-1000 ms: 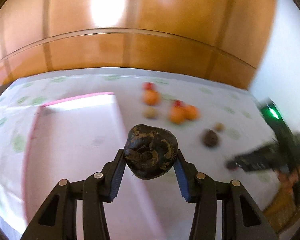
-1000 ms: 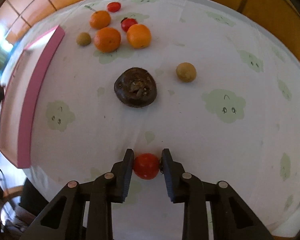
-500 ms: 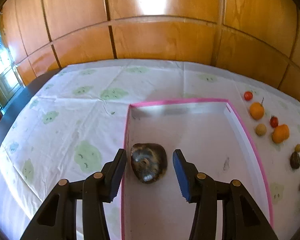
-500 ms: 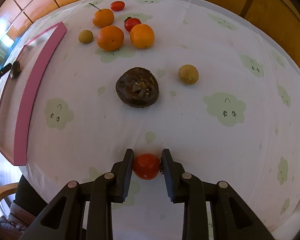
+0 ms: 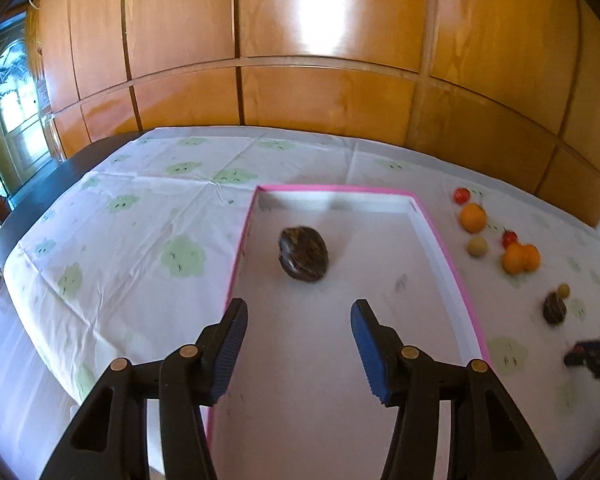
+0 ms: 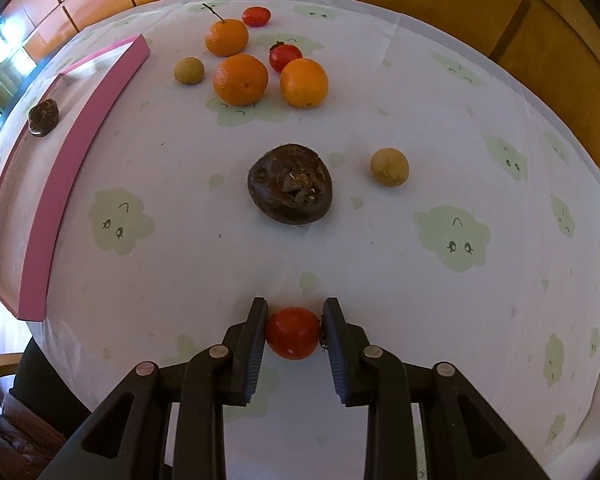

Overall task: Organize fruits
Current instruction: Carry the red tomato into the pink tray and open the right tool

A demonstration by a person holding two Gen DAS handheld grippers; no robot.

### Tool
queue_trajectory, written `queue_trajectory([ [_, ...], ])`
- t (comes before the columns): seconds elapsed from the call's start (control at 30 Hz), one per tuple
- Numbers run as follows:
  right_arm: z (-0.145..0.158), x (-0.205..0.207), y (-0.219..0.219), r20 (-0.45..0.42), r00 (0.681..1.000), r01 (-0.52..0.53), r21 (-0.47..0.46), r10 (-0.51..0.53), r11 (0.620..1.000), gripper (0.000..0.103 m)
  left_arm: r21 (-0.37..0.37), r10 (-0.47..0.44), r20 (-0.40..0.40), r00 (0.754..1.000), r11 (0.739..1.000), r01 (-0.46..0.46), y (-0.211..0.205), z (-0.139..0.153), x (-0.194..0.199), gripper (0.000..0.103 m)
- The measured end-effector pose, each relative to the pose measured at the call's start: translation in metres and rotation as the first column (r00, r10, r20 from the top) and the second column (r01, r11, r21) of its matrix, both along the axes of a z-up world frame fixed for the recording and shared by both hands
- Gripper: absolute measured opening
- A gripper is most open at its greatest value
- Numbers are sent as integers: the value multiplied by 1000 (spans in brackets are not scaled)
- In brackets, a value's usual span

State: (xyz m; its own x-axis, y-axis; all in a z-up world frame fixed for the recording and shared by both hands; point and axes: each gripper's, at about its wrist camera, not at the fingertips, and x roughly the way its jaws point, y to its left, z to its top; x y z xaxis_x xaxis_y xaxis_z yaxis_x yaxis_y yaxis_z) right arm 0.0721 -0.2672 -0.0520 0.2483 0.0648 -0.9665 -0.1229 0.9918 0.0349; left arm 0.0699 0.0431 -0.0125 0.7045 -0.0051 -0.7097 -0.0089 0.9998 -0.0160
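In the left wrist view the left gripper (image 5: 298,340) stands at the bottom centre with its blue-padded jaws spread apart and nothing between them; they have just been opening. Above it, in the middle of the frame, a dark brown, rough-skinned fruit (image 5: 303,254) lies on the white floor of a pink-rimmed tray (image 5: 444,236), clear of the pads and nearer the tray's left wall. At the right edge of that frame the loose fruit sits on the cloud-print tablecloth (image 5: 140,240). In the right wrist view the right gripper (image 6: 294,330) at the bottom centre pinches a red tomato (image 6: 292,333) between its pads. Above it, mid-frame, lies a second dark brown fruit (image 6: 290,189), with a small tan fruit (image 6: 389,167) to its right. Toward the top are three oranges (image 6: 241,79), two more tomatoes (image 6: 285,57) and another tan fruit (image 6: 189,71). The tray runs along the left edge.
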Motion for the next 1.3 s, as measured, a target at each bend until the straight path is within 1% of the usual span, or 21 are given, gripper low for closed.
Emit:
queue_trajectory([
  [0.23, 4, -6, 9, 5, 1000, -14, -1, 14, 1000, 28, 5, -23, -3, 1000, 1000, 23, -7, -2, -19, 57],
  [0.4, 10, -8, 21, 6, 1000, -30, 13, 30, 999, 28, 2, -24, 12, 1000, 1000, 24, -7, 1, -27, 57],
  [0.5, 17, -12, 30, 20, 999, -44, 40, 43, 998, 28, 0, -26, 15, 1000, 1000, 26, -7, 3, -29, 57],
  [0.67, 37, -15, 55, 54, 997, -63, 138, 56, 988, 28, -4, -31, 21, 999, 1000, 31, -5, 3, -33, 59],
  [0.83, 59, -11, 100, 106, 986, -147, 231, 126, 962, 28, -15, -25, 15, 1000, 1000, 25, -2, 2, -33, 59],
  [0.93, 70, -2, 123, 130, 981, -177, 278, 146, 944, 28, -19, -19, 13, 1000, 1000, 19, 0, 1, -34, 60],
  [1.03, 73, 7, 145, 139, 977, -201, 339, 163, 919, 28, -30, 0, 9, 1000, 1000, 0, 7, 0, -33, 65],
  [1.13, 72, 20, 168, 134, 975, -218, 379, 180, 900, 28, -36, 29, 10, 1000, 999, -29, 19, -1, -33, 65],
  [1.3, 62, 40, 192, 118, 978, -209, 450, 174, 868, 28, -49, 89, 5, 996, 995, -88, 42, -3, -32, 65],
])
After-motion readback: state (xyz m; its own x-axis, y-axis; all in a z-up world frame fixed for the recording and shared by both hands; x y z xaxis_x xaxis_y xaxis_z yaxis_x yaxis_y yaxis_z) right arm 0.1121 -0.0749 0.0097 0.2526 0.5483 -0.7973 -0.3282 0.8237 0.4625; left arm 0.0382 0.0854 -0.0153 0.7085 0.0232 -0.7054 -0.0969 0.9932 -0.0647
